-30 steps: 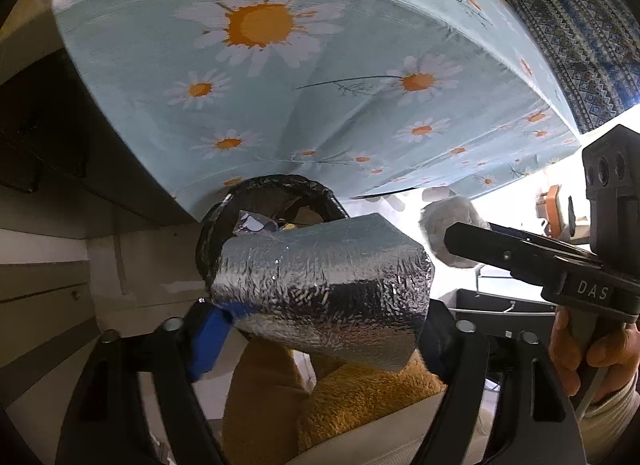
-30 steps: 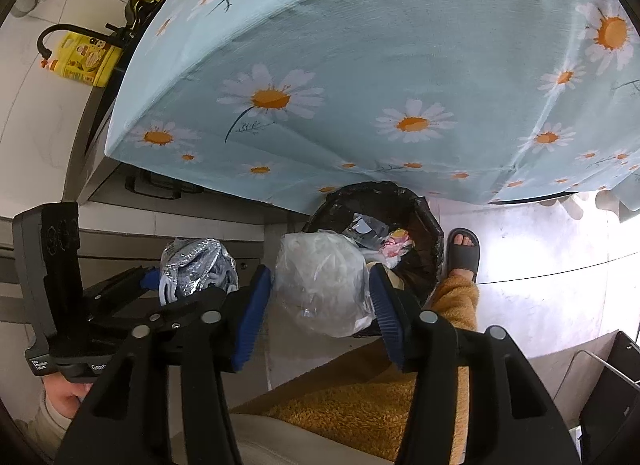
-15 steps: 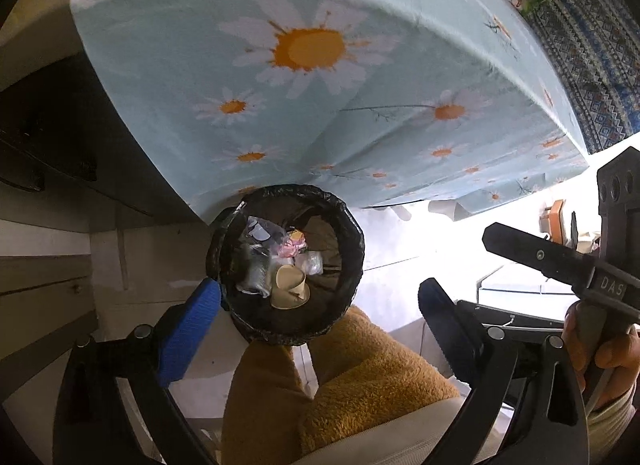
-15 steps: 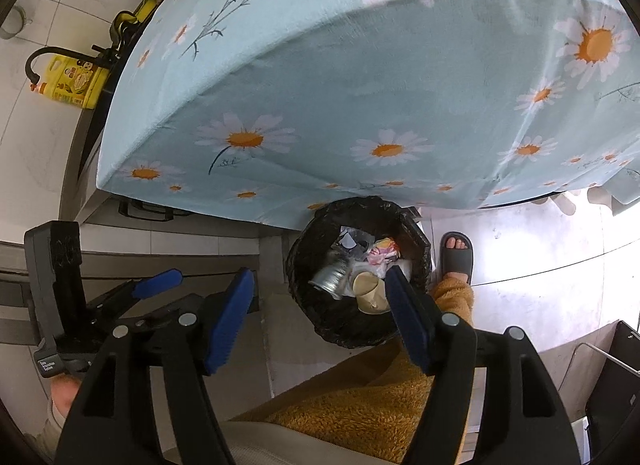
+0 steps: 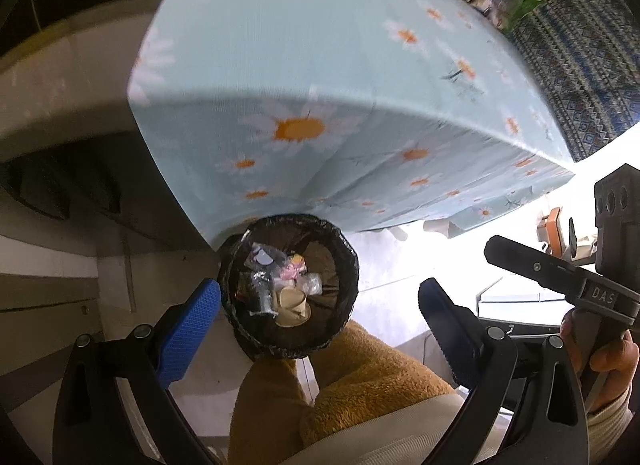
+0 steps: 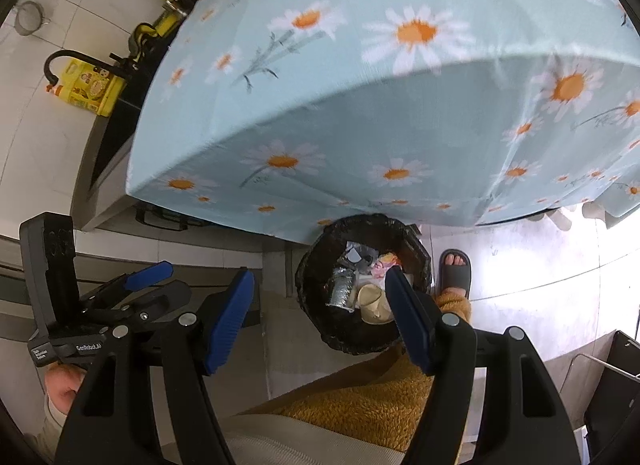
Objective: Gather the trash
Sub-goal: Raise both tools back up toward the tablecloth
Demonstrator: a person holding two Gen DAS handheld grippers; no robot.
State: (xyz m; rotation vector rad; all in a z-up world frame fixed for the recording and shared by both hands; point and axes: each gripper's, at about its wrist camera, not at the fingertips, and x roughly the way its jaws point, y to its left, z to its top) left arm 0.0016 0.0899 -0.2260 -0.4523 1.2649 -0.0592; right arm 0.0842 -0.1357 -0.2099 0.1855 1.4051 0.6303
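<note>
both the left gripper (image 5: 320, 313) and the right gripper (image 6: 320, 321) hang with jaws apart and nothing between them. the trash (image 5: 280, 285) lies below in the black-lined bin (image 5: 348, 265) on the floor, against the daisy-clothed desk (image 5: 340, 65). "das" shows on a gripper body.

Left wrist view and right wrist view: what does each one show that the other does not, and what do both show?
Only the left wrist view shows the patterned blue rug beyond the table. Only the right wrist view shows a foot in a grey slipper beside the bin and a yellow oil jug on the floor. Both show the black-lined trash bin holding a silver foil piece and a beige cup, and the daisy tablecloth.
</note>
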